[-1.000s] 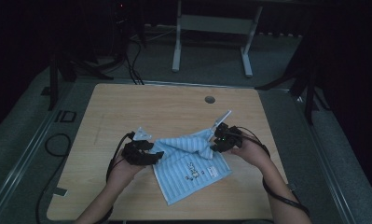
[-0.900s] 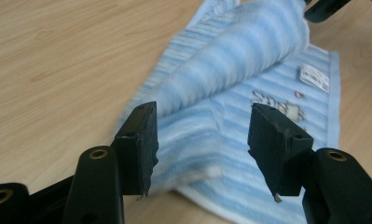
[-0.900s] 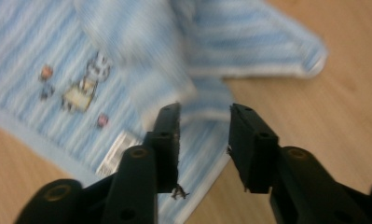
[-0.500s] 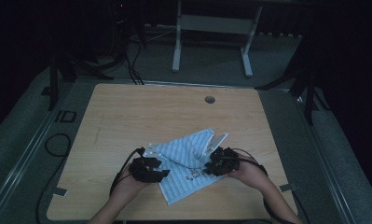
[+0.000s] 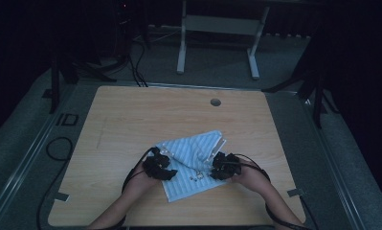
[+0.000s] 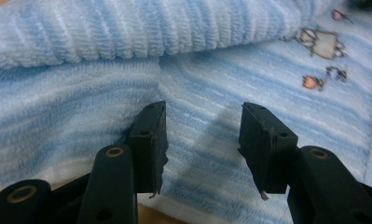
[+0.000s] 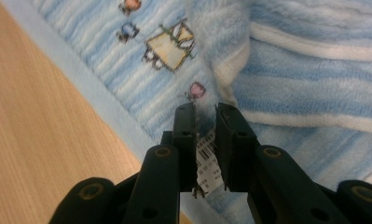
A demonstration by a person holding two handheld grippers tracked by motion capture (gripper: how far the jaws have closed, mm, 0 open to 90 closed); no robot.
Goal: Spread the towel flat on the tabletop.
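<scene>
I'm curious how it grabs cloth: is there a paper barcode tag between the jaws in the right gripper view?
Yes, a white barcode tag sits between the right tool's narrowly spaced jaws, with a fold of the blue striped towel.

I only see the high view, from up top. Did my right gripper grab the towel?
Observer: Yes. The right gripper has just been closing its jaws, and they now pinch the edge of the towel.
Operator: Is anything else in there?
Observer: A white barcode tag sits between those jaws too.
Operator: And the left one?
Observer: The left gripper has also been closing its jaws, but they stand apart over the towel and pinch nothing.
</scene>
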